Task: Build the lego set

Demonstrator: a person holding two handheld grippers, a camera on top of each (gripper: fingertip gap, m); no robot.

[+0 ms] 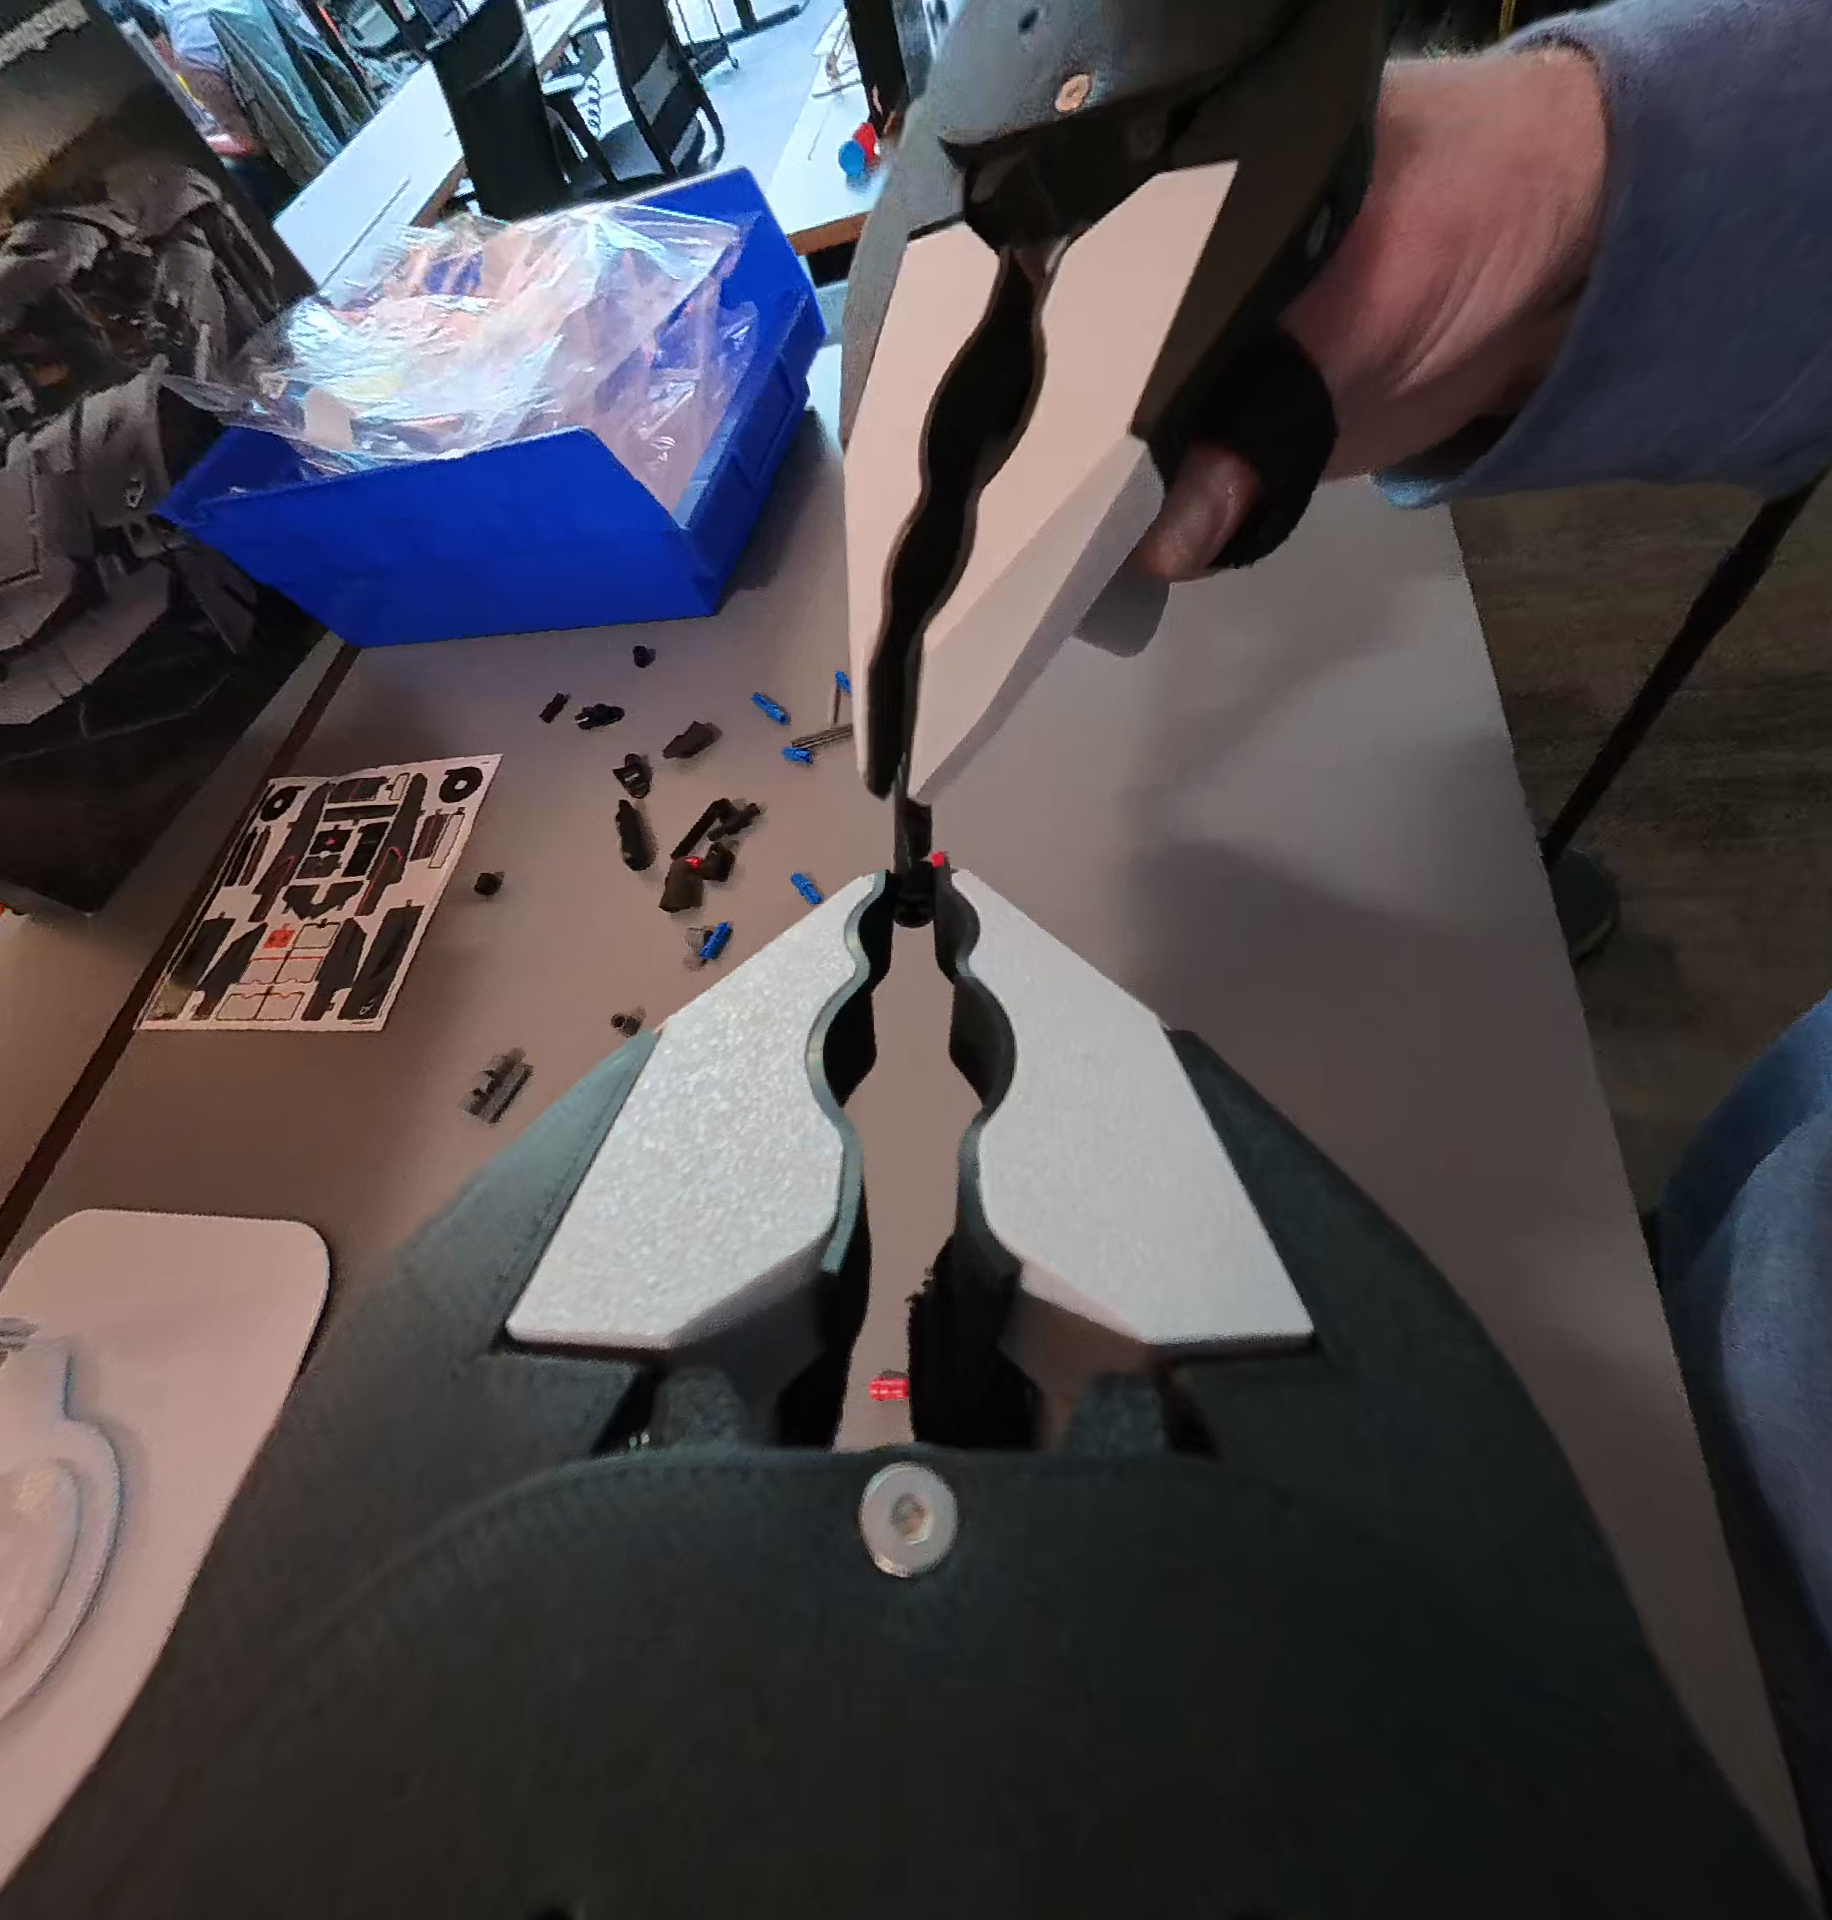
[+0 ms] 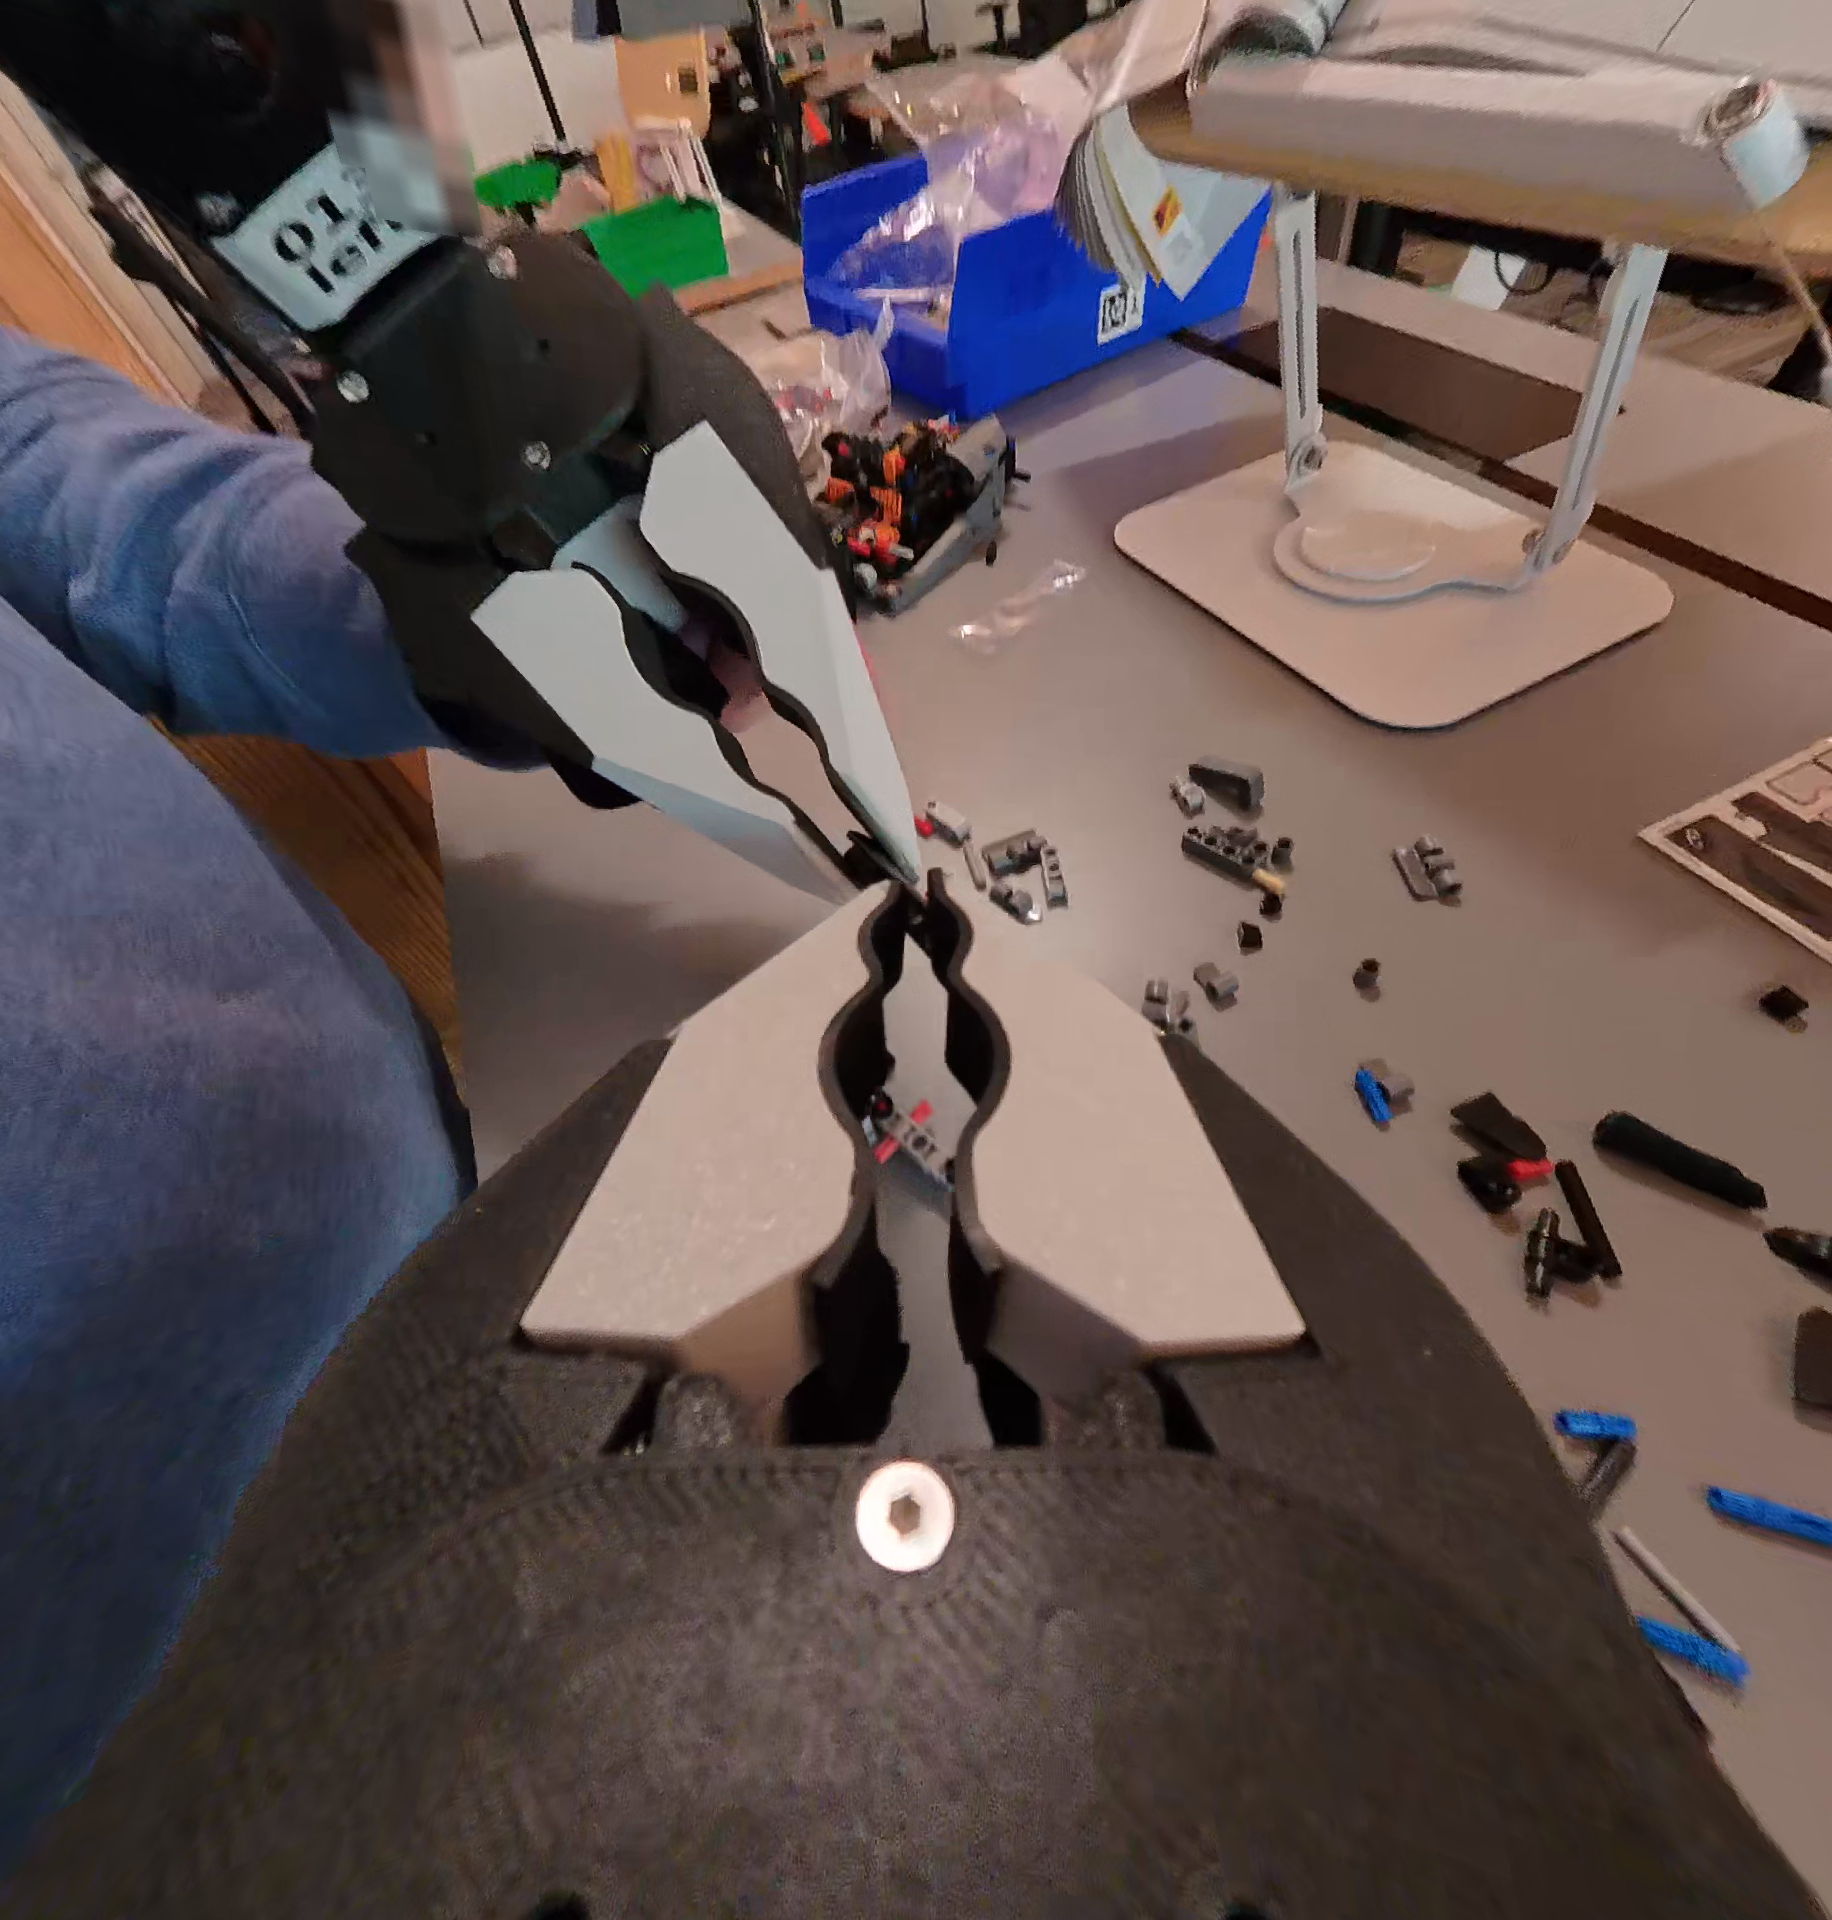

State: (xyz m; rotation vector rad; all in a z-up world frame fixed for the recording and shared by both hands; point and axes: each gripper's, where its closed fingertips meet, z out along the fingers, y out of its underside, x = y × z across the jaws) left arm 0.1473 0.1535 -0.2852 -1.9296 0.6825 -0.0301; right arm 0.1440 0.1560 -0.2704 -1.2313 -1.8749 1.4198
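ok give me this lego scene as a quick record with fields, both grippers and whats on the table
left gripper: shut on small black piece
right gripper: shut on thin black part, tip to tip with the left
loose pieces: black and blue, scattered on grey table
sticker sheet: flat, beside the loose pieces
blue bin: far side, clear bags inside
stand: white base, holds booklet

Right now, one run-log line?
left tongs: shut on black lego piece | right tongs: shut on it too | loose parts on table
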